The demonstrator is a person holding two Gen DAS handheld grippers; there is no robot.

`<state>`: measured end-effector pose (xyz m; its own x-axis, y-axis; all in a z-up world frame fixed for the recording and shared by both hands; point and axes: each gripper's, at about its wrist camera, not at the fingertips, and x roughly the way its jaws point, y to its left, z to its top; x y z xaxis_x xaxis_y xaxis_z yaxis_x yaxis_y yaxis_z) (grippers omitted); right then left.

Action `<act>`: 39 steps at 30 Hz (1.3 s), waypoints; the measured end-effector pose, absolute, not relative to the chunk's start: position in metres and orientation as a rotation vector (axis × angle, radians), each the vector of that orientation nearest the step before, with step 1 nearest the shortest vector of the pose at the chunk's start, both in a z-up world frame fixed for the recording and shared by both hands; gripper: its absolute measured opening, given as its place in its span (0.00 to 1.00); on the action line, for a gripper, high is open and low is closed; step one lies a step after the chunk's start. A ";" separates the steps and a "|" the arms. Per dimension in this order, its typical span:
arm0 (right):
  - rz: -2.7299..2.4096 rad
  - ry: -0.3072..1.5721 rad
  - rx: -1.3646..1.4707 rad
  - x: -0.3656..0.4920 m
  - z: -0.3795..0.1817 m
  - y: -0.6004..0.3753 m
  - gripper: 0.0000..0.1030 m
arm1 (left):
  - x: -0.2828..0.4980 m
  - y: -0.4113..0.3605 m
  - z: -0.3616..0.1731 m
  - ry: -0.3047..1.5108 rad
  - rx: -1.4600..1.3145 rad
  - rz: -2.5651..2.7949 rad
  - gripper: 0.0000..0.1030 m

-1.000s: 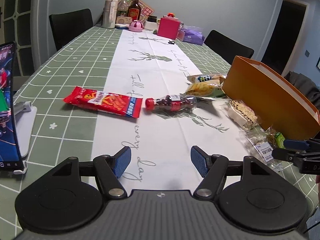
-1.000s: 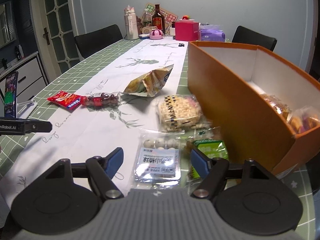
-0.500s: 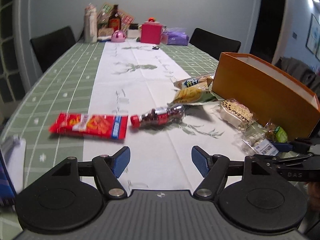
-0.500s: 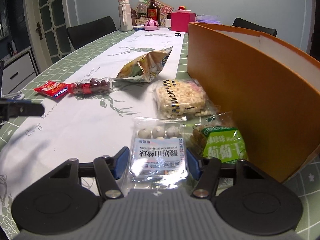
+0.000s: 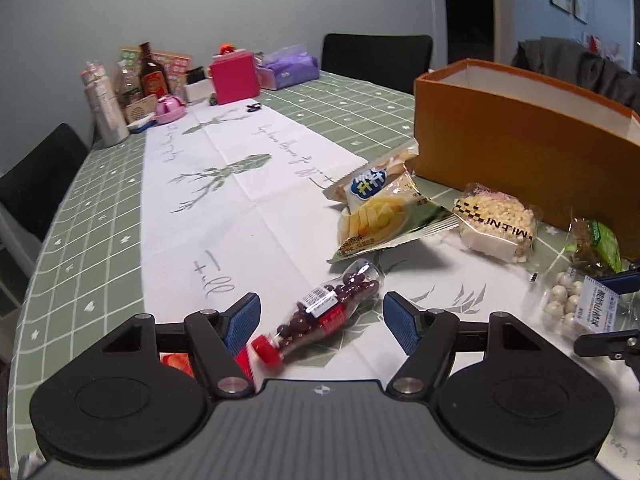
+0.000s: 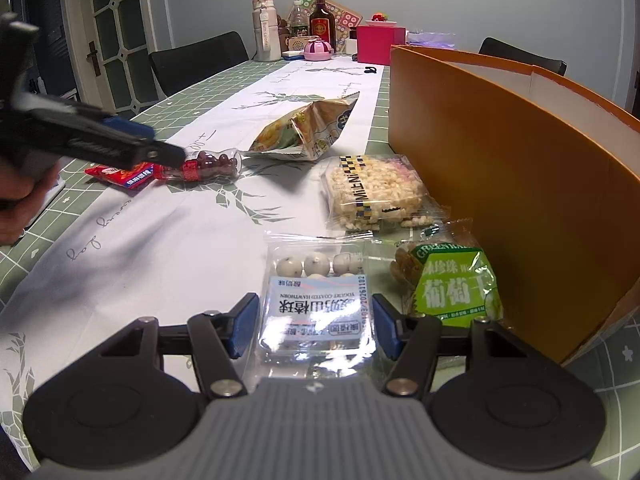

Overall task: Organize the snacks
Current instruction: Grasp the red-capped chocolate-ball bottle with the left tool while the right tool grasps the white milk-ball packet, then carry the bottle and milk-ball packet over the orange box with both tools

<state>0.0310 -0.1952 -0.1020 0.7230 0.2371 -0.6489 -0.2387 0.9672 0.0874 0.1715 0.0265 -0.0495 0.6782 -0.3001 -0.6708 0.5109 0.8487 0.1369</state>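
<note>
My left gripper [image 5: 320, 316] is open, its jaws on either side of a small red-capped bottle of dark candies [image 5: 324, 312] lying on the white runner. My right gripper [image 6: 314, 320] is open around a clear pack of yogurt hawthorn balls [image 6: 316, 304], pads close to its sides. The open orange box [image 6: 500, 152] stands to the right. A green raisin pack [image 6: 452, 284], a puffed-rice bar [image 6: 372, 192] and a chip bag [image 6: 308, 128] lie beside it. A red snack packet [image 6: 124, 174] lies by the bottle, mostly hidden in the left wrist view.
The far table end holds bottles [image 5: 150, 76], a pink box [image 5: 234, 76], a purple pack [image 5: 288, 66] and small items. Black chairs [image 5: 376, 52] stand around the table. The left gripper and hand show at the left of the right wrist view [image 6: 80, 136].
My left gripper moved forward and right, bringing the candy bottle between its jaws. My right gripper moved down and forward around the hawthorn pack and narrowed slightly.
</note>
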 end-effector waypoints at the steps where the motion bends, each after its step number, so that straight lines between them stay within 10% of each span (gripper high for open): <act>1: 0.264 0.717 -0.004 0.031 -0.102 -0.195 0.58 | 0.176 0.025 -0.052 0.693 0.342 -0.484 0.80; 6: 0.267 0.719 -0.007 0.031 -0.102 -0.196 0.58 | 0.190 0.014 -0.066 0.740 0.439 -0.543 0.72; 12: 0.269 0.714 -0.012 0.030 -0.102 -0.195 0.58 | 0.200 0.024 -0.073 0.826 0.367 -0.559 0.35; 27: 0.263 0.715 -0.037 0.033 -0.102 -0.190 0.61 | 0.099 0.028 -0.070 0.842 0.097 -0.462 0.35; 32: 0.259 0.706 -0.070 0.037 -0.104 -0.181 0.65 | 0.084 0.017 -0.070 0.781 0.143 -0.421 0.59; 39: 0.270 0.701 -0.065 0.037 -0.103 -0.183 0.57 | 0.094 0.022 -0.073 0.799 0.031 -0.409 0.33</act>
<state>0.0373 -0.1827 -0.1029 0.7306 0.2236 -0.6451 -0.2674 0.9631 0.0310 0.0940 0.0219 -0.0733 0.6232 -0.3449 -0.7019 0.3678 0.9213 -0.1261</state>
